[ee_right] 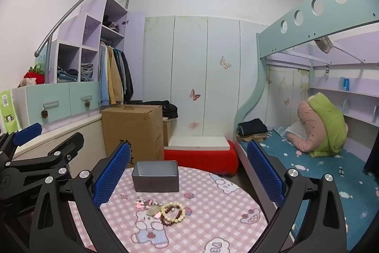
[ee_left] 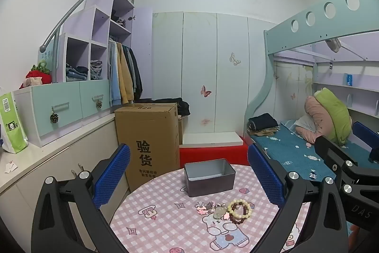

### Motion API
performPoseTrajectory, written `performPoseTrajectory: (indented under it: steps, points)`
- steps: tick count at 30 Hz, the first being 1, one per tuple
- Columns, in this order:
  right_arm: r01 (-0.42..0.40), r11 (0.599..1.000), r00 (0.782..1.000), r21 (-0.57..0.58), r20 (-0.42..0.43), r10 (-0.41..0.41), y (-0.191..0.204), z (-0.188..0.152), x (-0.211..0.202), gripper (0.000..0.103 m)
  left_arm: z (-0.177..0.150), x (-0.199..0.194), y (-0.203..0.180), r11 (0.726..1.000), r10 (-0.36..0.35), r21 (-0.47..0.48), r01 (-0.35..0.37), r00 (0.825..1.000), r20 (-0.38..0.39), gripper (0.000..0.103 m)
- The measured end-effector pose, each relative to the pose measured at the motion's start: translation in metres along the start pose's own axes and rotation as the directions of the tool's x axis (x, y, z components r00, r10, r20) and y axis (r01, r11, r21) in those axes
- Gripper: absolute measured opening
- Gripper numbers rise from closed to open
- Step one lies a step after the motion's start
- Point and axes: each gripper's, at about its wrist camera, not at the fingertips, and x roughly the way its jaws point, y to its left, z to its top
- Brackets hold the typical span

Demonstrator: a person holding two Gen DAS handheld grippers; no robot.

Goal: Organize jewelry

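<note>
On the round table (ee_left: 165, 224), open cloth is seen at nine o'clock and six o'clock of the jewelry pile (ee_left: 223, 208). At twelve o'clock the way is blocked by the open metal tin (ee_left: 209, 178), near but apart. Beyond the rim, a cardboard box (ee_left: 146, 141) stands at eleven o'clock.

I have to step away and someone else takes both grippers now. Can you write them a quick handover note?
Left gripper: open, empty, above the near edge of the table.
Right gripper: open, empty, alongside it.
Jewelry: cream bead bracelet, dark red bead bracelet, pale stone pendant and pink charms lie together in one pile on the tablecloth.
Metal tin: open, beyond the pile, nothing visible inside.
Done: nothing yet.
Left: presumably move every piece into the tin.
</note>
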Motion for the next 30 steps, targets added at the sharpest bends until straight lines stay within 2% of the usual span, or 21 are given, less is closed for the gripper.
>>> performPoseTrajectory:
  steps: [30]
  points:
    - [-0.001, 1.000, 1.000, 0.008, -0.005, 0.001, -0.0010, -0.0010, 0.0008, 0.096, 0.0001, 0.0000, 0.0001, 1.000, 0.000, 0.000, 0.000, 1.000, 0.003, 0.096]
